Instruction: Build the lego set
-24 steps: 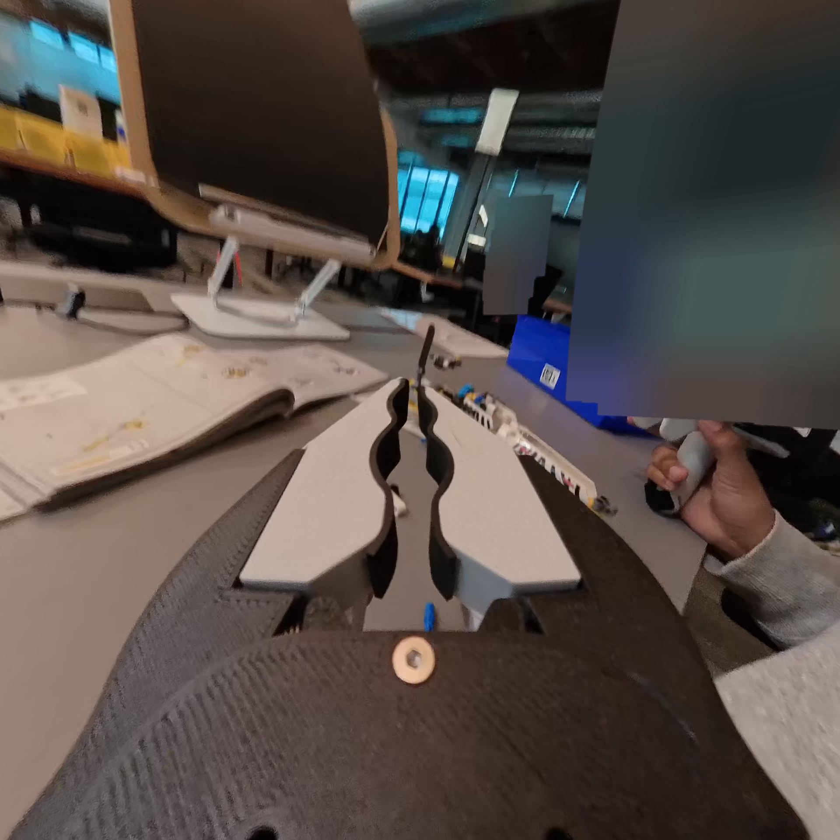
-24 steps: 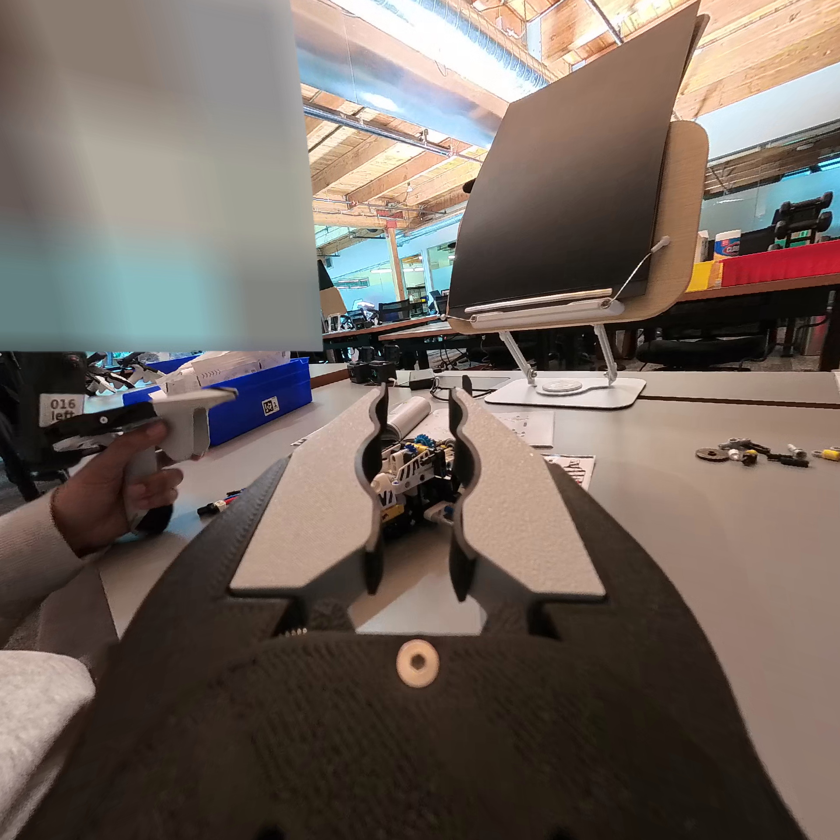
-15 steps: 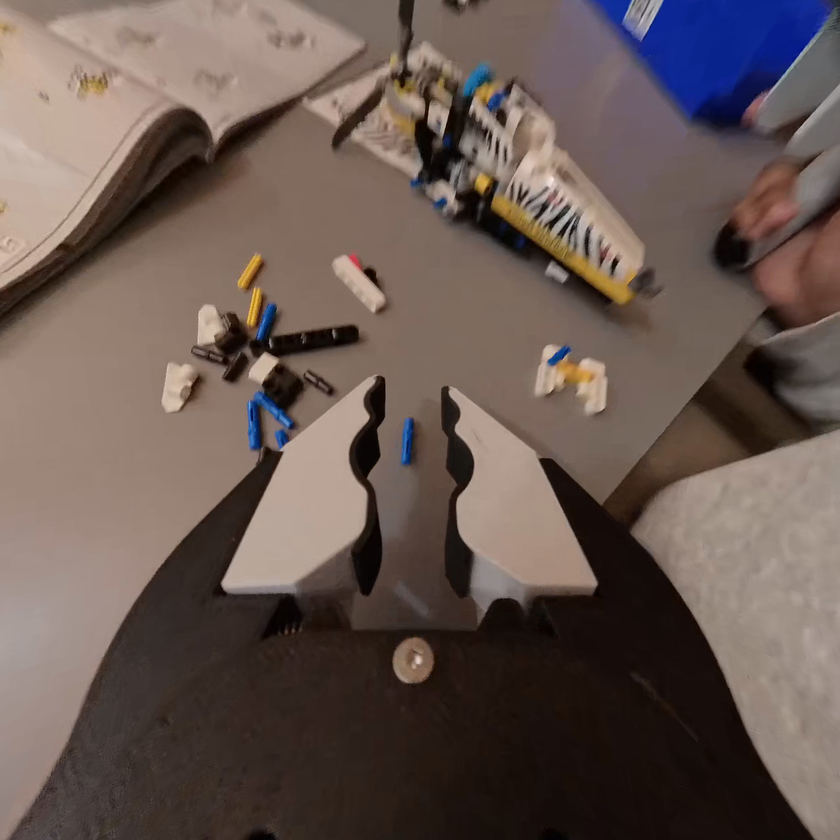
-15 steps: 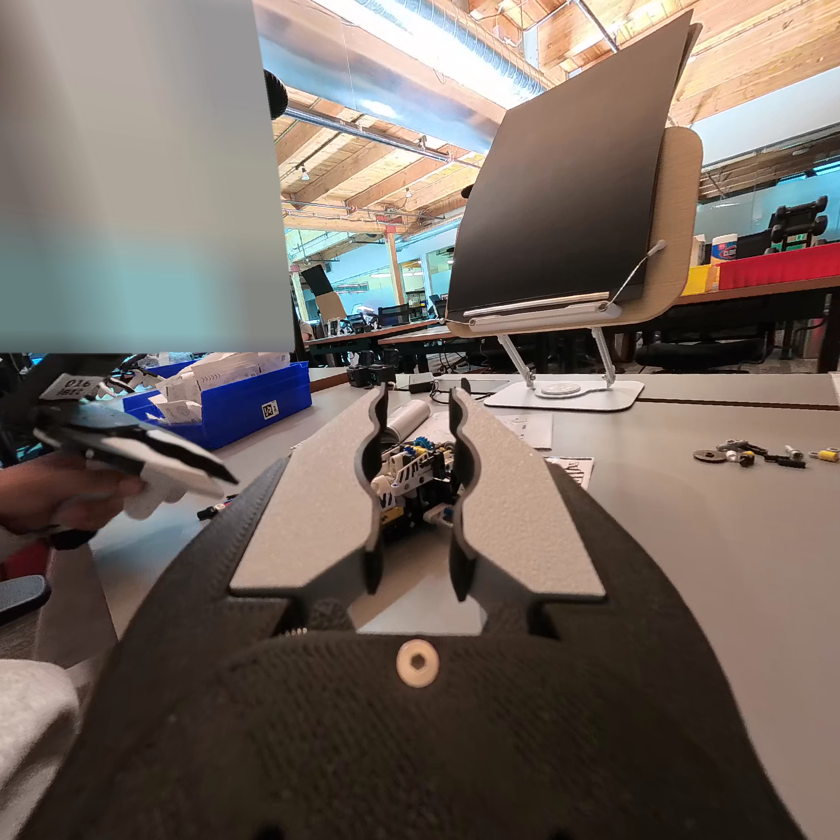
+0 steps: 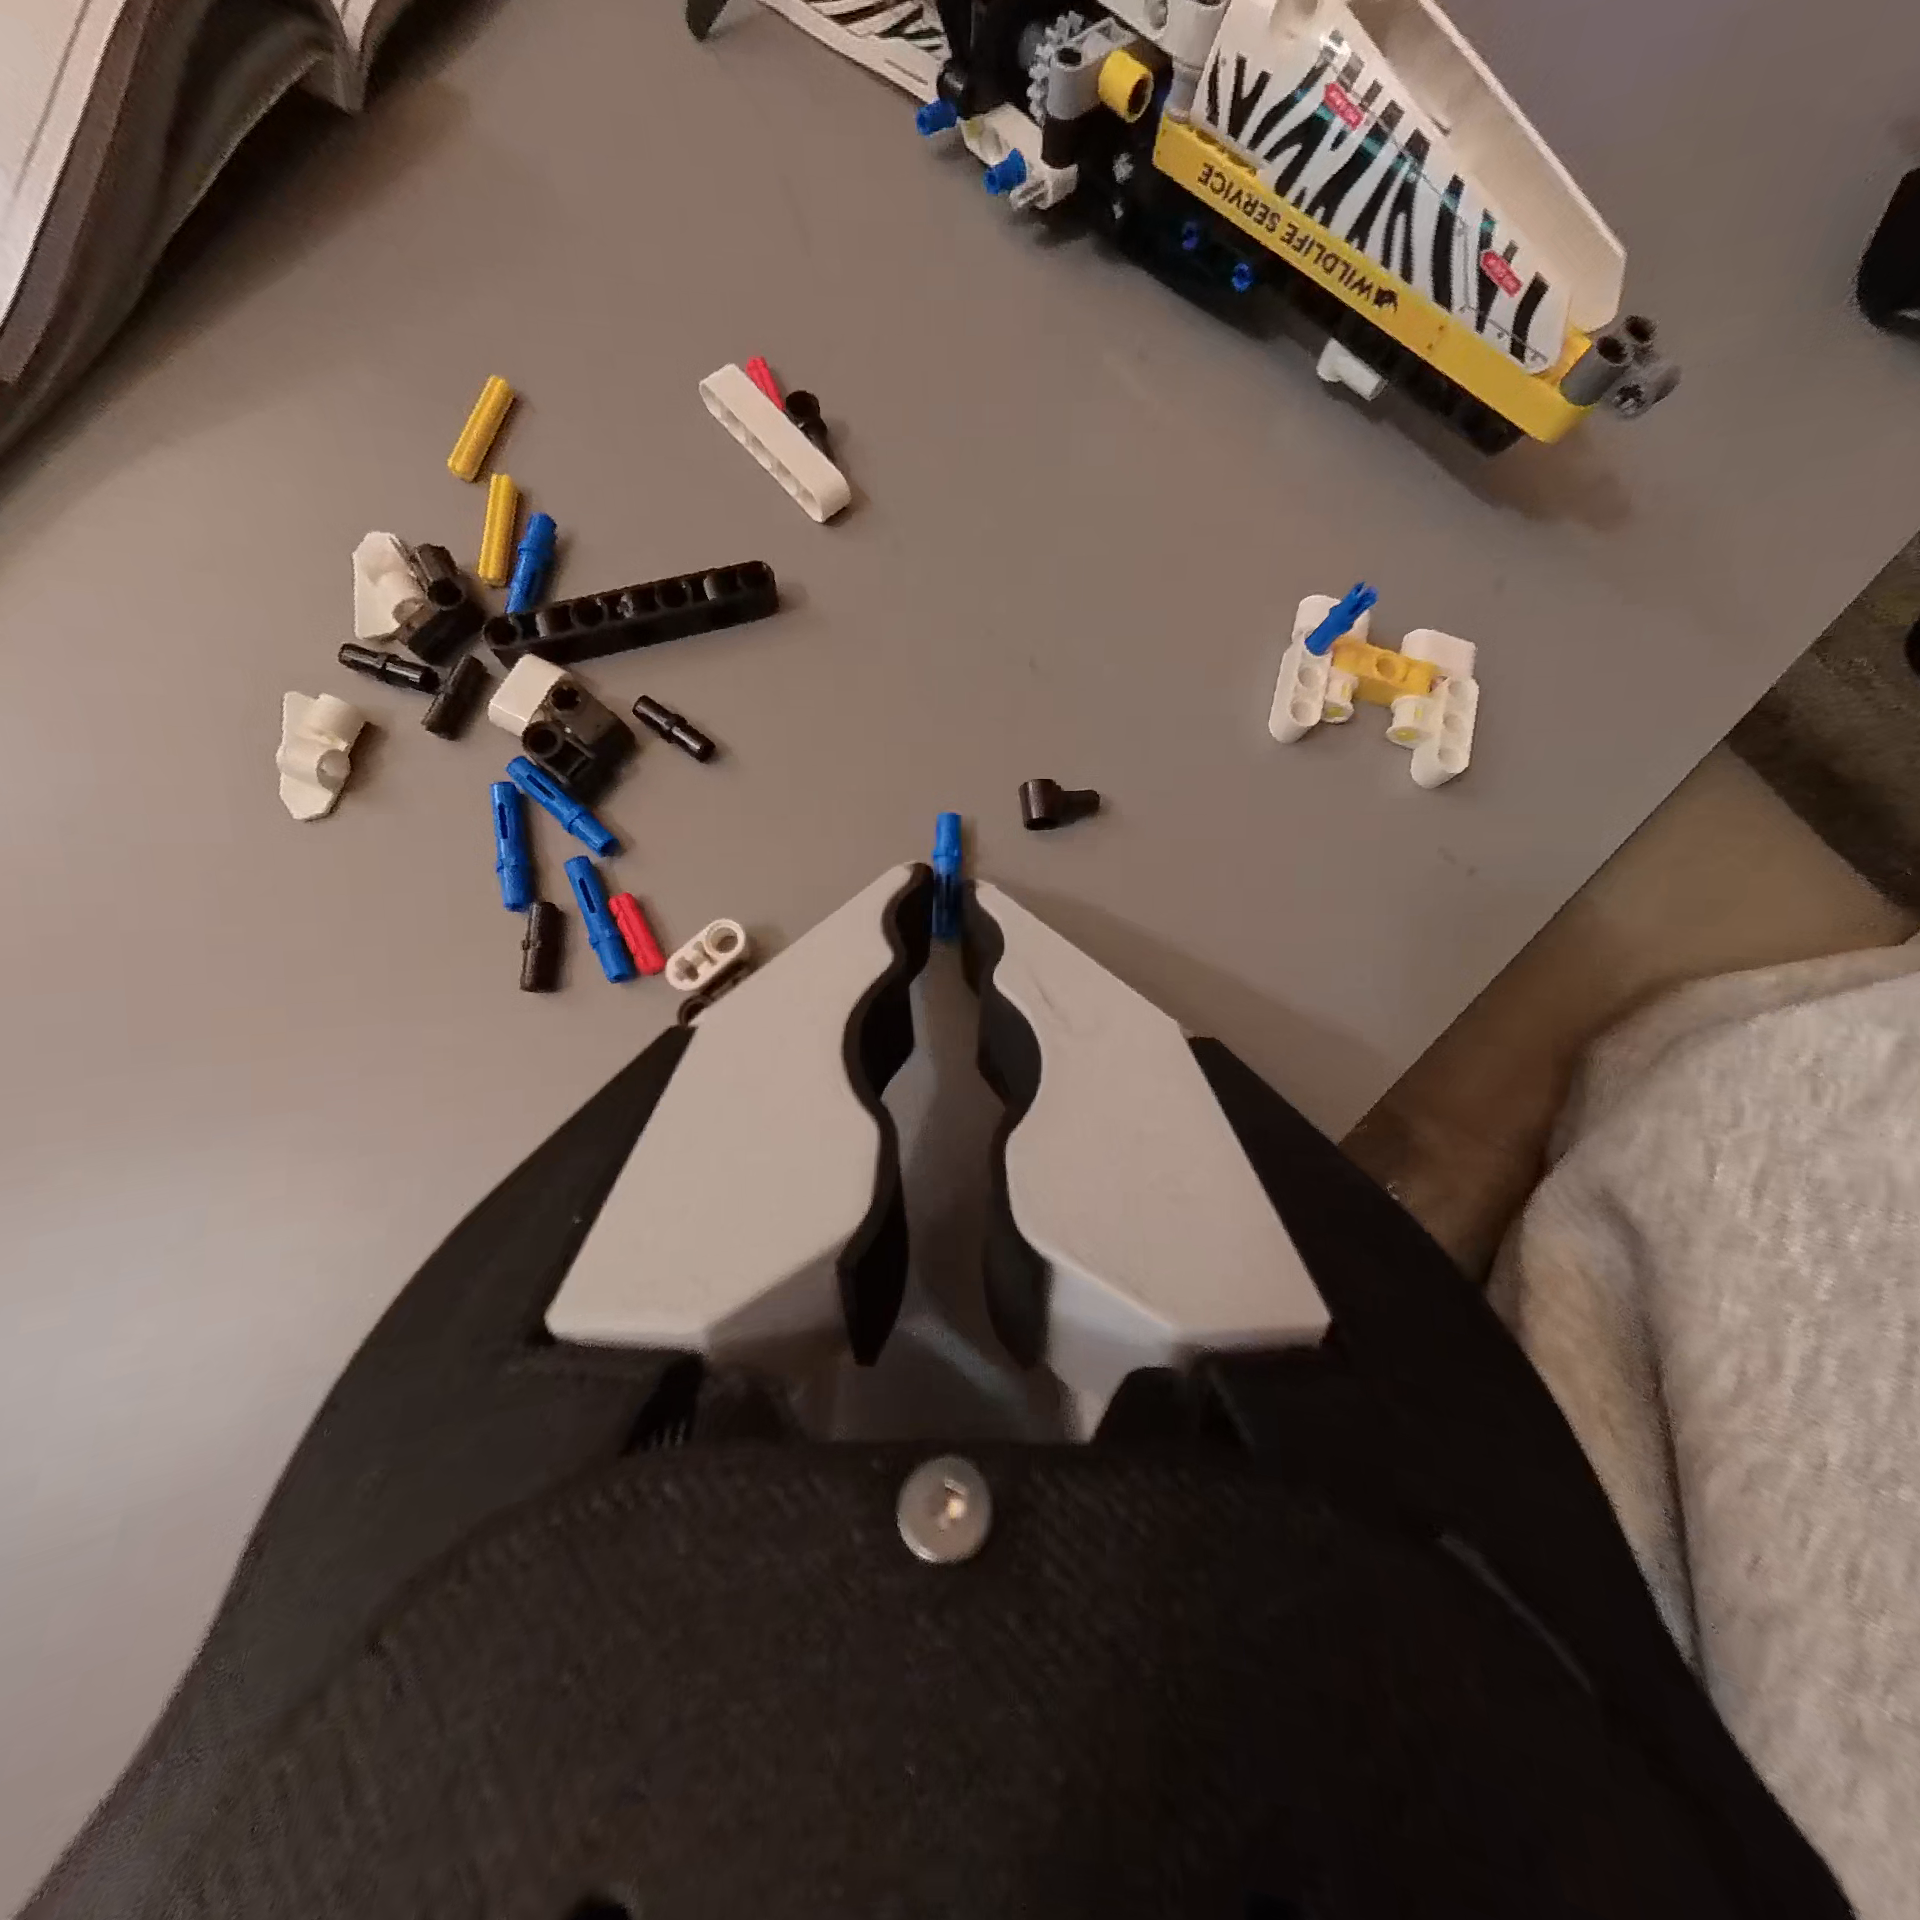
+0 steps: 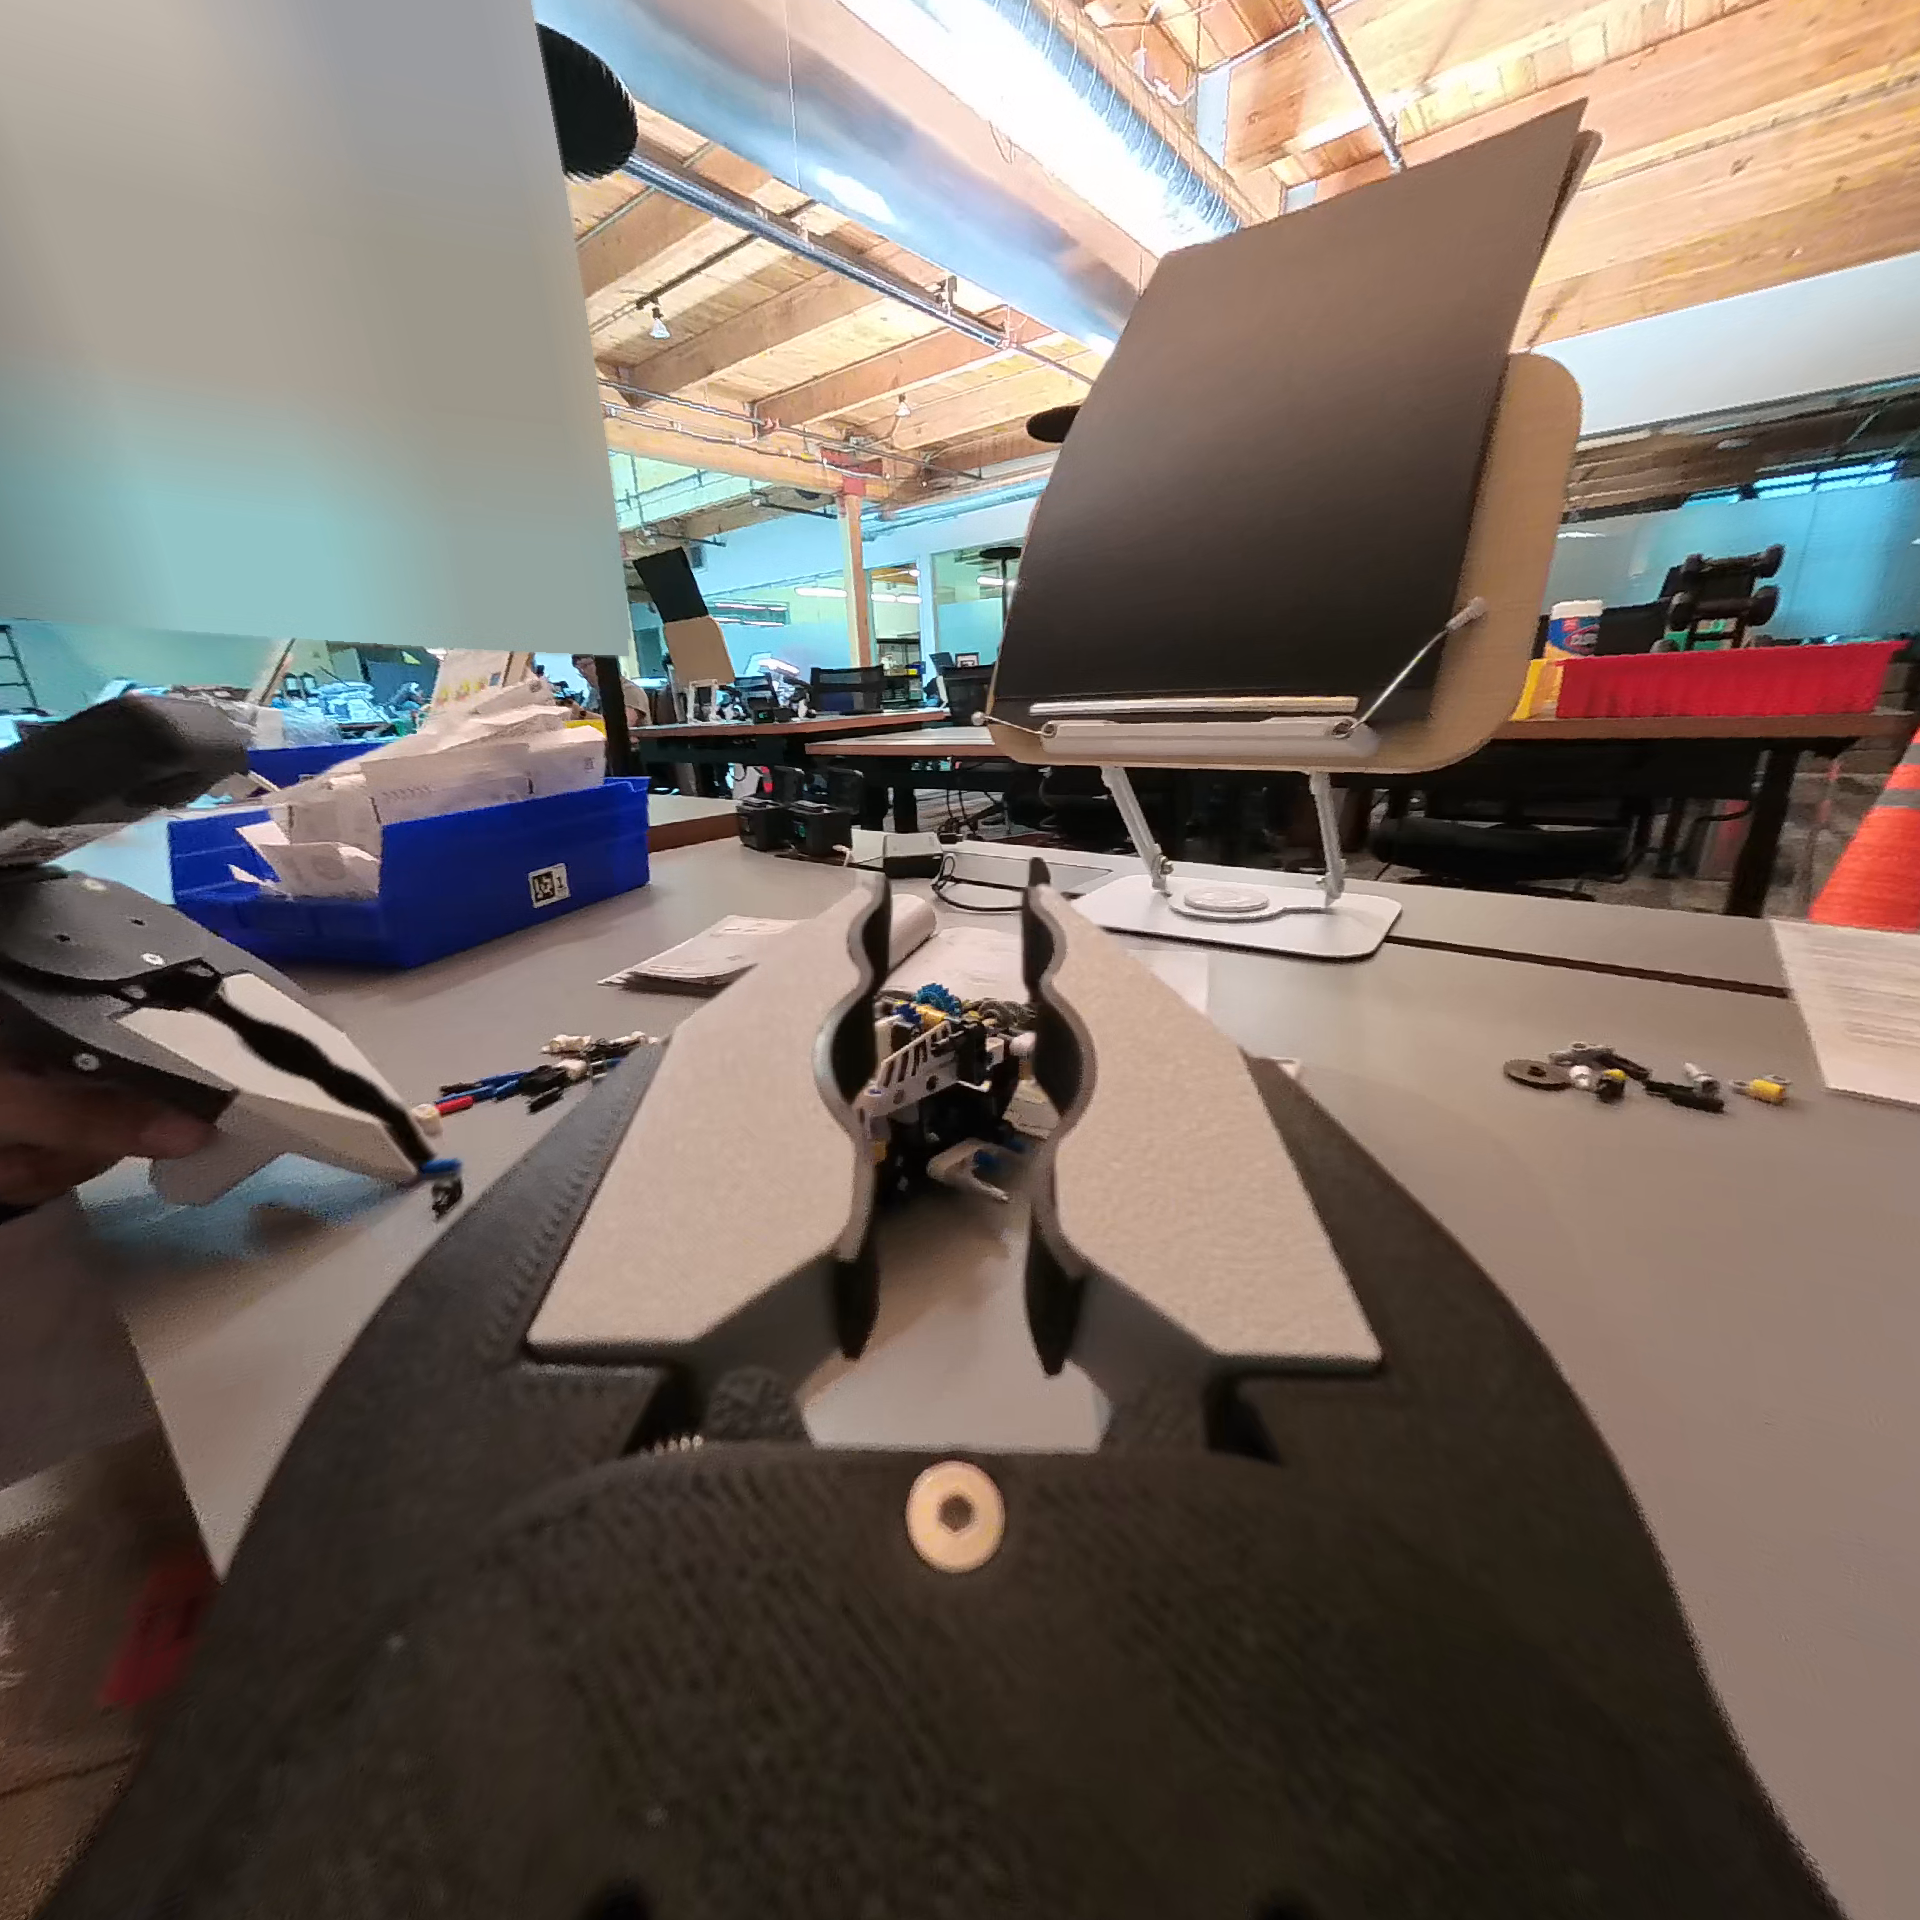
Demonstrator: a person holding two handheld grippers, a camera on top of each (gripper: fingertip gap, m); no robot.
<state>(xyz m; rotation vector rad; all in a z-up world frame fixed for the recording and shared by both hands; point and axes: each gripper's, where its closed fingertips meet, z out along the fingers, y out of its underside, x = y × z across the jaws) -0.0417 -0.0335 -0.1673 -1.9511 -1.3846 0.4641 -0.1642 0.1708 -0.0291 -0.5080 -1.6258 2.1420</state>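
My left gripper (image 5: 943, 883) points down at the grey table and is shut on a small blue pin (image 5: 947, 836) at its tips, close to the table surface. A black connector (image 5: 1055, 805) lies just to its right. A pile of loose blue, black, yellow and white pieces (image 5: 540, 665) lies to its left, and a small white-and-yellow sub-assembly (image 5: 1371, 686) to the right. The zebra-striped model (image 5: 1351, 208) lies beyond. My right gripper (image 6: 956, 904) is open and empty, held low with the model (image 6: 935, 1081) seen between its fingers. The left gripper also shows in the right wrist view (image 6: 421, 1148).
An open instruction book (image 5: 125, 125) lies at the far left. A blue bin of papers (image 6: 416, 883), a dark board on a stand (image 6: 1278, 520), small parts (image 6: 1621, 1075) and a sheet (image 6: 1860, 997) are on the table. The table edge and a sleeve (image 5: 1714, 1351) are near right. The gap from one gripper's tips to the other's is roughly 30 centimeters.
My left gripper tipped down from level to the table, came down over the blue pin and shut on it. My right gripper stayed still and open.
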